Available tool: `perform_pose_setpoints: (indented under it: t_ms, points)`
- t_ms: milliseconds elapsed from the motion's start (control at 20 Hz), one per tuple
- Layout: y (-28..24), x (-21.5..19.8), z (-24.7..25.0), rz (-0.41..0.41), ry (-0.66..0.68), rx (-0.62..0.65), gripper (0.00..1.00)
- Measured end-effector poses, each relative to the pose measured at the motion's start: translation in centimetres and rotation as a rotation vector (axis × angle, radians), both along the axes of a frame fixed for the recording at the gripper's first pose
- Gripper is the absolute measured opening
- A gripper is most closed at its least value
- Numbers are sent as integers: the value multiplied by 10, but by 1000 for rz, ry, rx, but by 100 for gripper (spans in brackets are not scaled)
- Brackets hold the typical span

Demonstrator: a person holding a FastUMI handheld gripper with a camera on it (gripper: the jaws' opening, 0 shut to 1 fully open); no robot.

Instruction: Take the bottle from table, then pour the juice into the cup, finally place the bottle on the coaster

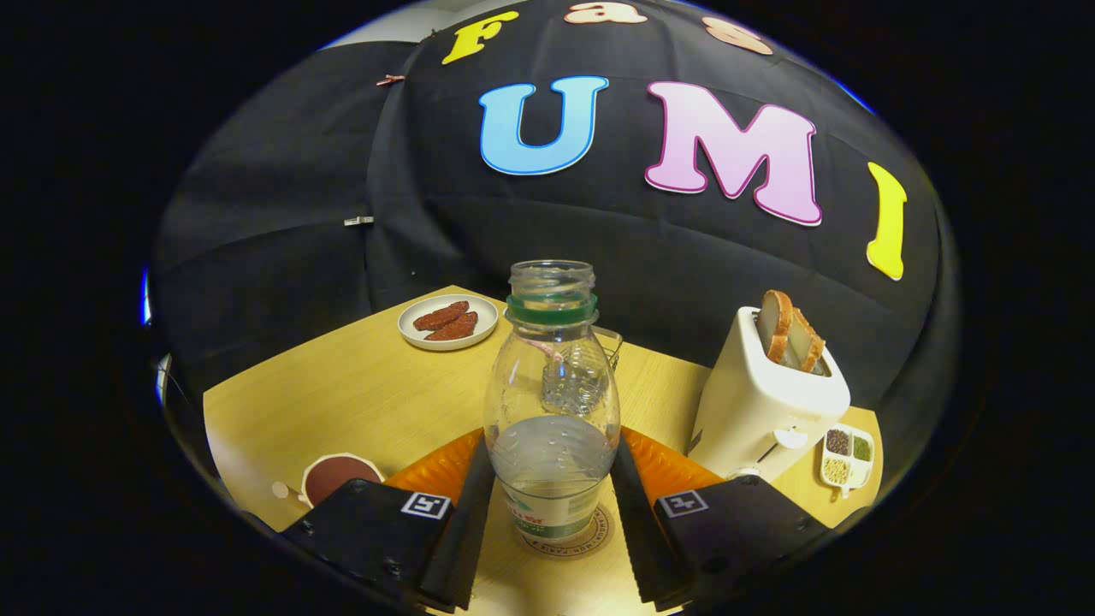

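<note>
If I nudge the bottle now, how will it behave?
The bottle is open-topped, tall and only partly filled, so it would probably tip and spill. Its thin clear wall looks squeezable. It stands on the coaster, between the gripper fingers.

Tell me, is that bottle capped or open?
Open: the bottle between the gripper fingers stands upright on the coaster with no cap.

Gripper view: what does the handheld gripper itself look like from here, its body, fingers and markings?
The gripper shows two black block-shaped housings, each carrying a small square black-and-white fiducial tag on top. From each housing a long, flat finger with a ridged inner face runs forward. Orange, ribbed curved parts sit just beyond the housings. Small screws dot the housings; no cables visible.
</note>
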State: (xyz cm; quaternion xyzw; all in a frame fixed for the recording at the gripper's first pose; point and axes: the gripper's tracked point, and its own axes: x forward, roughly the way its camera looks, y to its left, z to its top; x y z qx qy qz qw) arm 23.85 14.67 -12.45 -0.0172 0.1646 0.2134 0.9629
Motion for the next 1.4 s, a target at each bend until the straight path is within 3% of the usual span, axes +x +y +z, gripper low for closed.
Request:
perform_pose_setpoints:
  t_ms: [550,1000,1100,1150,1400]
  points:
    - [-16,3,-15,-91,-19,95,76]
    - [-14,-7,-5,-75,-63,33,80]
    - [-10,-9,-5,-67,-57,34,85]
    - [-11,-8,-7,-72,-53,32,96]
    - [-23,-10,-14,-105,-2,49,98]
